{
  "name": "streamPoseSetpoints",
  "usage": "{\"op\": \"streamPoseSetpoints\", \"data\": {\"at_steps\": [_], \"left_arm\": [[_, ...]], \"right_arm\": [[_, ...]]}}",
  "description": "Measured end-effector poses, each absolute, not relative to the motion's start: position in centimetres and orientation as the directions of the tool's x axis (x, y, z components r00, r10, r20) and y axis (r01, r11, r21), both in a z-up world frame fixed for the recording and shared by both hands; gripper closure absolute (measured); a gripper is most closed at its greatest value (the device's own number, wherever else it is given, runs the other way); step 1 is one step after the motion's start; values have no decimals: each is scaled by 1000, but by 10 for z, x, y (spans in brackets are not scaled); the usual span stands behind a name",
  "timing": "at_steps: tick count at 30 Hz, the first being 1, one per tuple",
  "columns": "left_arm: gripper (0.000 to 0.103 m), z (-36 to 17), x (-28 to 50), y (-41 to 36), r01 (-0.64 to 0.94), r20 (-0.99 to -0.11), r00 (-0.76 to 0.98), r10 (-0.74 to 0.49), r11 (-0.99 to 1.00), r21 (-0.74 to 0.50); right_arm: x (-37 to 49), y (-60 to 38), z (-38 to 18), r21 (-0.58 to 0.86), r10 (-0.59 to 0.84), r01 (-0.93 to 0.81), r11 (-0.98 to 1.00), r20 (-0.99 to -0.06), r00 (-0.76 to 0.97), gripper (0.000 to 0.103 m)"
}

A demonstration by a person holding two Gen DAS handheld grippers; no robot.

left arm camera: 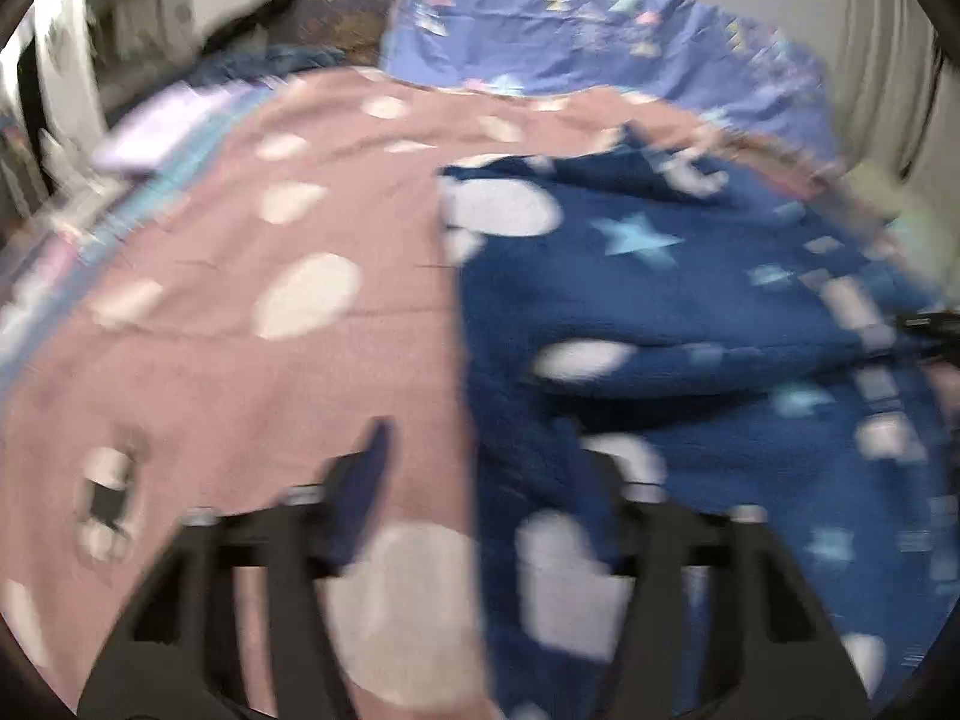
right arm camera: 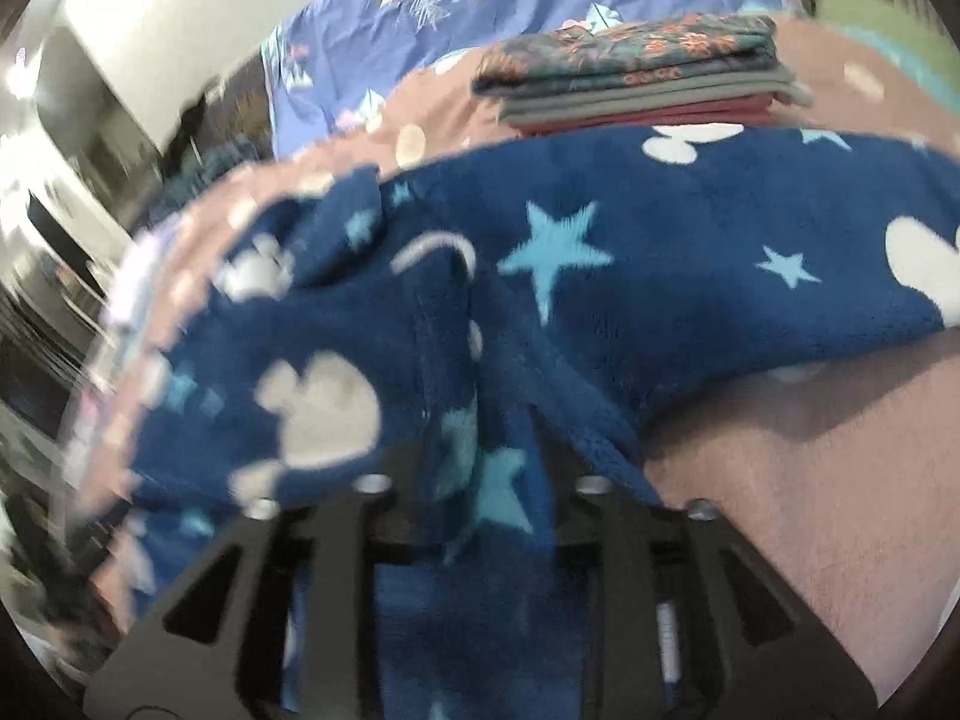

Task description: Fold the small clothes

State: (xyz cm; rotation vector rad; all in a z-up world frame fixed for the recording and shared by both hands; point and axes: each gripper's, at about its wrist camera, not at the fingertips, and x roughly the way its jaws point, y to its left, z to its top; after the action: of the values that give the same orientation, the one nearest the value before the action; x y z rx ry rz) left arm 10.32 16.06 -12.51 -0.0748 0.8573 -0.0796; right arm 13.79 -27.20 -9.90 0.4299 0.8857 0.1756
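On the pink spotted bedspread (left arm camera: 252, 324), left wrist view: the navy fleece garment (left arm camera: 690, 324) lies rumpled to the right, its long axis running roughly from near to far. Left gripper (left arm camera: 480, 480) has its fingers apart, cloth draped over the right finger; whether it grips cannot be told. Right wrist view: right gripper (right arm camera: 480, 492) pinches a gathered fold of the garment (right arm camera: 660, 252), which hangs limp. Judged soft, light, non-slippery; best taken at hems. Folded stack (right arm camera: 642, 72) lies beyond.
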Motion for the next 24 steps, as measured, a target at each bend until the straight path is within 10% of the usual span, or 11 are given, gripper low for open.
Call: {"op": "streamPoseSetpoints", "data": {"at_steps": [5, 8, 12, 24], "left_arm": [[78, -88, 114, 163, 74, -653, 728, -207, 971, -225], [79, -89, 144, 144, 107, -642, 729, -237, 966, -236], [78, -144, 183, 120, 64, -766, 627, -141, 989, -130], [75, -147, 176, 109, 64, -742, 664, -92, 996, -67]], "right_arm": [[177, -260, -87, 406, 316, 4, 914, -716, 622, 53], [207, -250, -97, 432, 350, 1, 902, -732, 584, 96], [207, -229, -80, 305, 245, -33, 952, -690, 681, 97], [172, -258, -77, 349, 228, 15, 937, -643, 731, 91]]}}
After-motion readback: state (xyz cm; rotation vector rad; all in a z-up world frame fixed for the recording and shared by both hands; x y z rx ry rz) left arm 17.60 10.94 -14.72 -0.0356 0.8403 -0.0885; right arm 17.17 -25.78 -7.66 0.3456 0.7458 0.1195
